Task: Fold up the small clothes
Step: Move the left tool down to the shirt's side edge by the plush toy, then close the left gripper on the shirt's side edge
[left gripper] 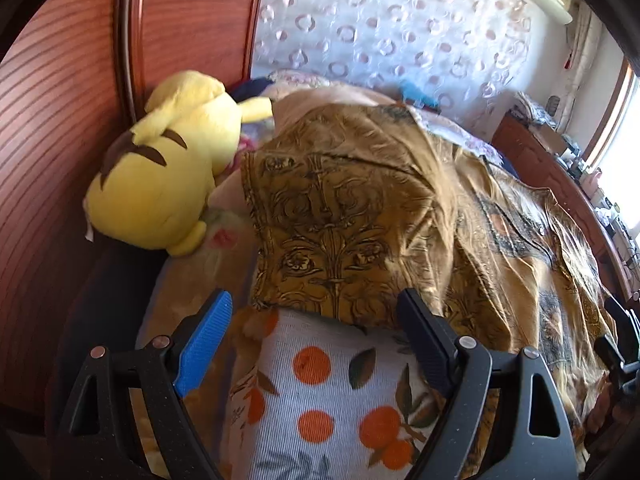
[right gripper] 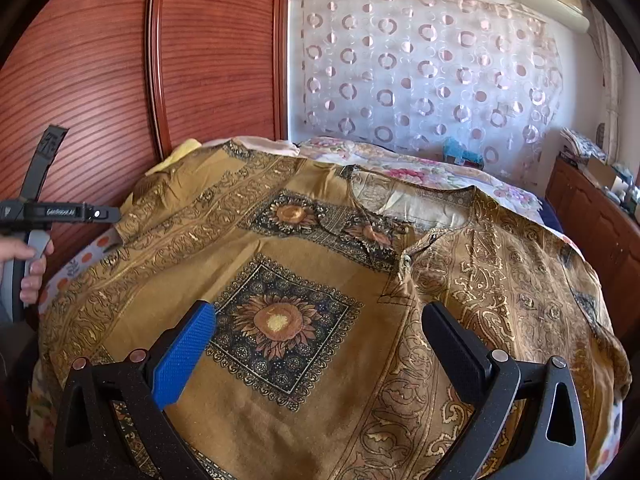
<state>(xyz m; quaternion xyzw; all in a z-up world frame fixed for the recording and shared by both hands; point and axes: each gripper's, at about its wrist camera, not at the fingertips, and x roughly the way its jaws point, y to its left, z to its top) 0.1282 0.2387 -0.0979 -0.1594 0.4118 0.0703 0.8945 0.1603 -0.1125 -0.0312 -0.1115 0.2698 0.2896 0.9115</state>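
A mustard-brown printed cotton shirt with sunflower squares and scrollwork borders (right gripper: 320, 280) is lying spread across the bed, filling most of the right wrist view from nine o'clock round to four o'clock, its open neckline sitting at about one o'clock. The right gripper (right gripper: 320, 354) is hovering above the shirt's front panel with its jaws standing wide apart, the blue pad at seven o'clock and the black pad at five o'clock, nothing between them. A large sunflower square is showing in the gap.

In the left wrist view, the left gripper (left gripper: 320, 344) is also hanging with jaws spread apart and gripping nothing. Between its fingers is showing a white ribbed bedsheet printed with oranges and leaves (left gripper: 320, 392), and the shirt's sleeve edge is lying just beyond the fingertips at twelve o'clock. A yellow plush toy with brown stripes (left gripper: 172, 172) is resting at ten o'clock against the reddish wooden headboard (left gripper: 60, 120), just beside the shirt's sleeve.

At nine o'clock in the right wrist view, the person's left hand (right gripper: 28, 264) is wrapping around the other tool's handle. A sheer white curtain with pink rings (right gripper: 420, 72) is hanging at twelve o'clock behind the bed.
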